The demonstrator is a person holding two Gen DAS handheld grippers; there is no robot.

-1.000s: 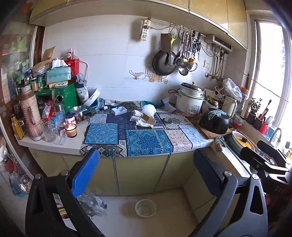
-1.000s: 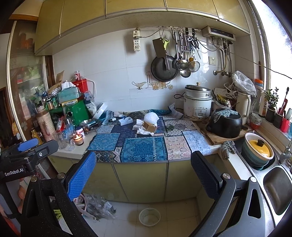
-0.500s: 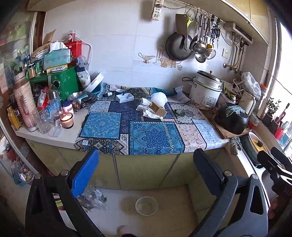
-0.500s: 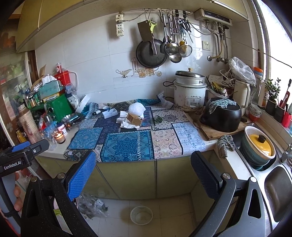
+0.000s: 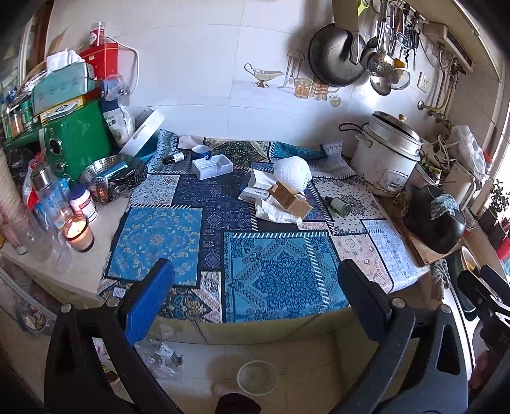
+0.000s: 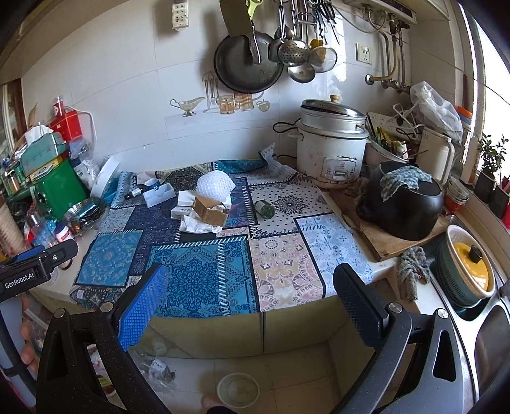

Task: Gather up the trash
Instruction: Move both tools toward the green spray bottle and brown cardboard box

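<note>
One candle (image 5: 77, 233), left view only

Kitchen interior. White tiled back wall (image 6: 127, 105) with printed kitchenware motifs; white multi-socket outlet (image 6: 180, 14) near its top edge. Dark round pan (image 6: 245, 65) and metal ladles (image 6: 295, 47) hang from a rail. Pale countertop (image 5: 105, 223) covered by a blue patchwork-patterned cloth (image 5: 271, 264). Yellow-green cabinet doors (image 6: 287, 328) below. Pale tiled floor (image 6: 287, 382). Bright daylight enters a window (image 6: 492, 79) at the right edge. Steel double sink (image 6: 492, 337) at the lower right.
</note>
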